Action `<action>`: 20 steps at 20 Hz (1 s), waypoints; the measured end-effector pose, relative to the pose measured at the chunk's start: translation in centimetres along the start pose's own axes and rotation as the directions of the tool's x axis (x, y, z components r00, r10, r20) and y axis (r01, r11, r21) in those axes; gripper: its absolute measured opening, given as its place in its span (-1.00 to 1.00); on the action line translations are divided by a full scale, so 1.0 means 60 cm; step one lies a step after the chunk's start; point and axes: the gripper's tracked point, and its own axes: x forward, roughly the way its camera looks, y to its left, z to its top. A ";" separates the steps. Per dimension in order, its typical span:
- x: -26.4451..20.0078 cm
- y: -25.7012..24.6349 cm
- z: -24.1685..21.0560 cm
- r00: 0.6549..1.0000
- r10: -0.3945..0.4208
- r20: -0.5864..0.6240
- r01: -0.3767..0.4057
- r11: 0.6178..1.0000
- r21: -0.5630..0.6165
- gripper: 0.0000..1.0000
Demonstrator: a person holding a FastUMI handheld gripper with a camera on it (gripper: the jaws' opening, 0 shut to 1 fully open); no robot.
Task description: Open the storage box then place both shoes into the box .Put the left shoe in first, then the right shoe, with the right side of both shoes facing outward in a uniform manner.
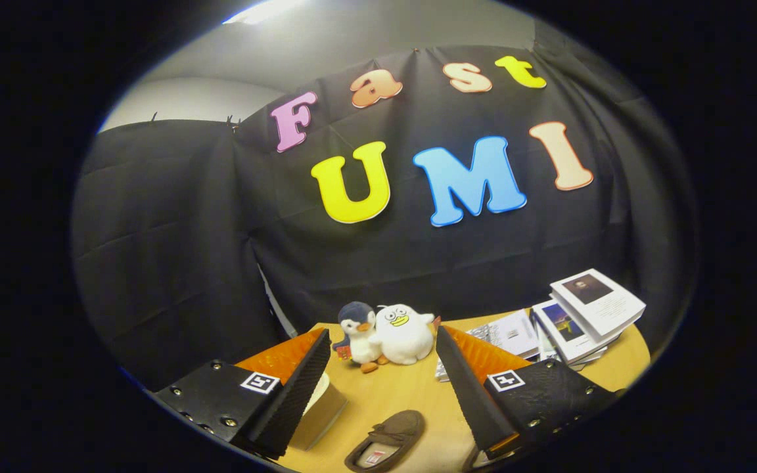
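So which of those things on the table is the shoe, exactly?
Start at the wooden table and find the claw, held open above it. The shoe lies between its fingers, nearer than the two plush toys: a brown slipper, low and flat, with its opening showing.

Two plush toys, a penguin (357, 332) and a white duck (405, 334), stand on the wooden table (411, 391) near stacked books (585, 315).

A recording booth set up indoors: black cloth (175, 249) hangs as walls around a small wooden counter (411, 394), with a plain pale room wall (181, 98) and a ceiling light (260, 12) above it. On the counter sit props: two plush toys (385, 334), stacked books (582, 315), a slipper (388, 437).
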 end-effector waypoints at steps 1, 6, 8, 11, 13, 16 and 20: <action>0.007 0.010 -0.018 0.999 0.023 -0.027 -0.022 1.000 0.022 0.98; 0.036 0.061 -0.098 0.978 0.140 -0.153 -0.122 0.985 0.120 0.98; 0.044 0.078 -0.125 0.964 0.182 -0.195 -0.151 0.975 0.165 0.98; 0.058 0.100 -0.169 0.935 0.248 -0.253 -0.186 0.951 0.248 0.98; 0.064 0.111 -0.194 0.911 0.296 -0.286 -0.204 0.928 0.311 0.98; 0.074 0.134 -0.232 0.871 0.365 -0.327 -0.228 0.892 0.389 0.92; 0.098 0.162 -0.296 0.802 0.455 -0.387 -0.248 0.842 0.479 0.90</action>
